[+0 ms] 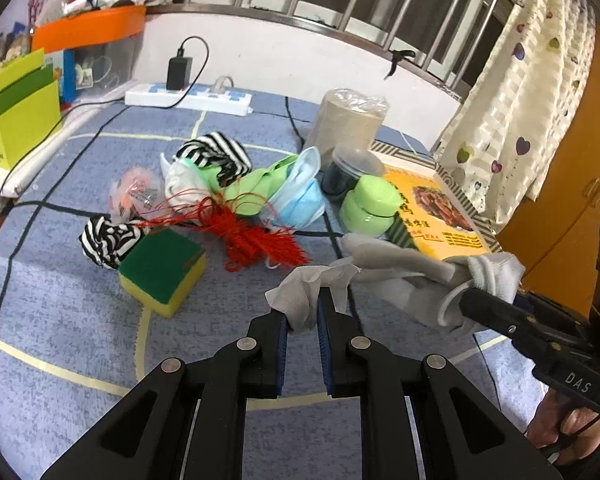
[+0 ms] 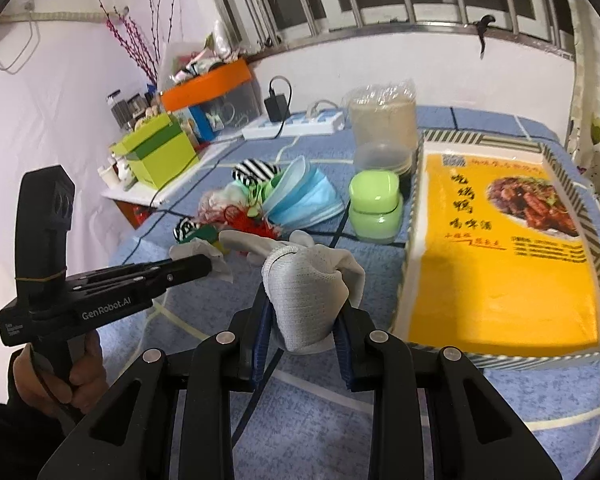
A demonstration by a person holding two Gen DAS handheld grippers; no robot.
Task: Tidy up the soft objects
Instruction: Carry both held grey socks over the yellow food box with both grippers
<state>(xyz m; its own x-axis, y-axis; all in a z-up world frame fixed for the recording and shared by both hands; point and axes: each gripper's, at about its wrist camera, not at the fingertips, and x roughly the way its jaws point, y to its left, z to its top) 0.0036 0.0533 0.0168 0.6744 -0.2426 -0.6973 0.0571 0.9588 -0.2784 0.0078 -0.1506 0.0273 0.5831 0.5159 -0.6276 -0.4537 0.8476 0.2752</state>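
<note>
A grey and white sock hangs stretched between my two grippers above the blue patterned cloth. My left gripper is shut on its crumpled white end. At the right of the left wrist view, my right gripper clamps the bunched cuff. In the right wrist view that gripper is shut on the bundled sock, and the left gripper reaches in from the left. Behind lies a pile: striped cloths, a blue face mask, green cloth, a red tassel and a sponge.
A green jar, a dark lidded jar and a wrapped paper roll stand beside a yellow printed box on the right. A power strip, a green box and cables line the back left.
</note>
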